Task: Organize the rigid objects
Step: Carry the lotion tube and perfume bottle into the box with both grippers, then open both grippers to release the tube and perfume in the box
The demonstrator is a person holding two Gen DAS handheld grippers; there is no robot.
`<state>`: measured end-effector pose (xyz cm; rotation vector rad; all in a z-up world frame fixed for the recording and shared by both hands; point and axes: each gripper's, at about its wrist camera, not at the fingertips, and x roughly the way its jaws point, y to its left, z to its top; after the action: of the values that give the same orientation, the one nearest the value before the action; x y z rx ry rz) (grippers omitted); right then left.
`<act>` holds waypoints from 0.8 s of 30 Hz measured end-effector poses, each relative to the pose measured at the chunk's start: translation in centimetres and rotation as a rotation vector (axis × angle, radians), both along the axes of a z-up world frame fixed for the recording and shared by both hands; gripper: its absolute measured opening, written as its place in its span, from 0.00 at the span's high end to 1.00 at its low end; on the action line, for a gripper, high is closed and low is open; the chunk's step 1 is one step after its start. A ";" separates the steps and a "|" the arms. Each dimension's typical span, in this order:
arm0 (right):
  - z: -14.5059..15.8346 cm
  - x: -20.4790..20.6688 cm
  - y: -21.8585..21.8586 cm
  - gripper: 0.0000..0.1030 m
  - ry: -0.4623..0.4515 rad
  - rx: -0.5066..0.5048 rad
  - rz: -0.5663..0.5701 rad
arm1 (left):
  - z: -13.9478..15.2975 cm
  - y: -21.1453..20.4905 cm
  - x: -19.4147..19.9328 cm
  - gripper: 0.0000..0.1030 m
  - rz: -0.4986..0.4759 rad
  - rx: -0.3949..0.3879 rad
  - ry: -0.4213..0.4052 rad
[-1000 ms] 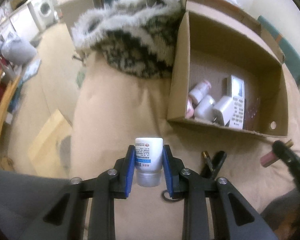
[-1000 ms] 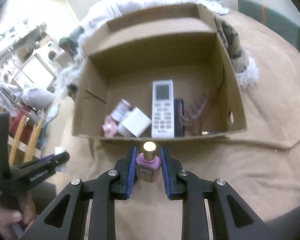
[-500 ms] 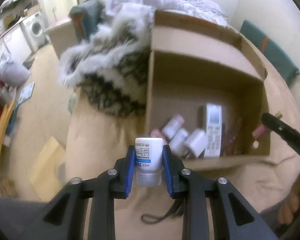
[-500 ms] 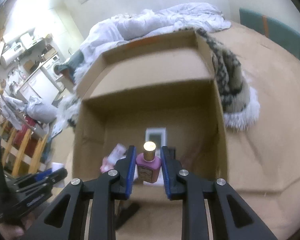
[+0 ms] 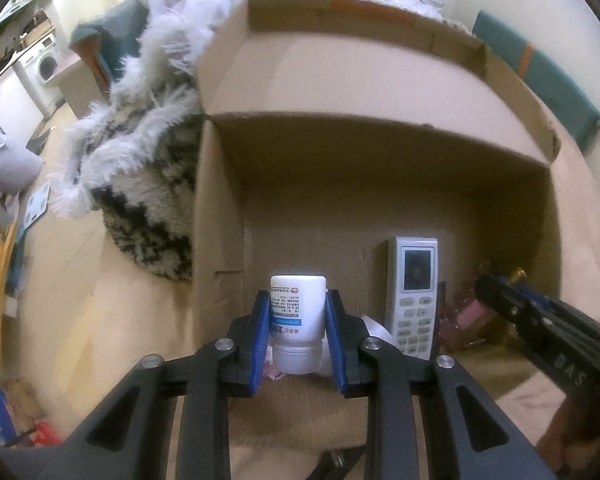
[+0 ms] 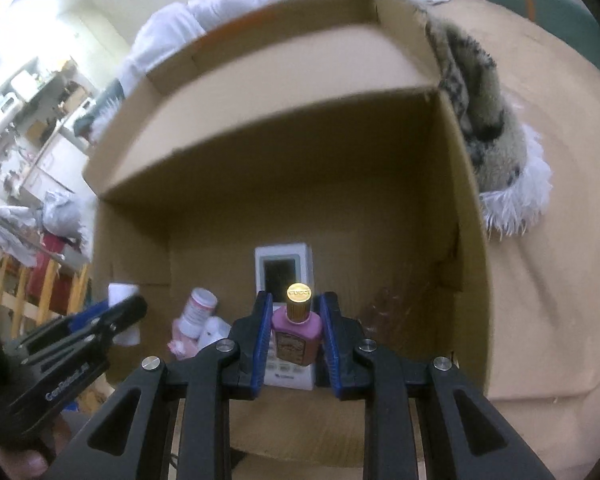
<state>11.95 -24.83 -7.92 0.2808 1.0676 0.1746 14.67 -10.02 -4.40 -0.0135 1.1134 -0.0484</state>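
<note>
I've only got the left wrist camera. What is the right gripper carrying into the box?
Observer: A pink perfume bottle with a gold cap, clamped between the right gripper's fingers.
Operator: What is it lined up with?
Observer: In the right wrist view, the white remote control on the cardboard box floor sits directly behind it.
Operator: What is my white tube hiding?
Observer: A white bottle with a pink cap, left of the remote.
</note>
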 end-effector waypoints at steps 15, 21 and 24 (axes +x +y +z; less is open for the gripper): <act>-1.8 0.8 -1.0 0.75 0.100 0.046 -0.050 | -3.6 -2.9 1.8 0.77 -0.029 0.049 0.043; -1.9 0.7 -1.8 0.75 0.112 0.071 -0.066 | -4.6 -3.3 2.2 0.77 -0.019 0.064 0.063; -1.4 0.7 -2.2 0.75 0.087 0.074 -0.076 | -4.9 -3.5 2.2 0.77 -0.019 0.050 0.076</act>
<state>12.66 -26.98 -9.36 0.3984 1.1364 0.1350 16.92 -13.48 -9.29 0.0397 1.1903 -0.0373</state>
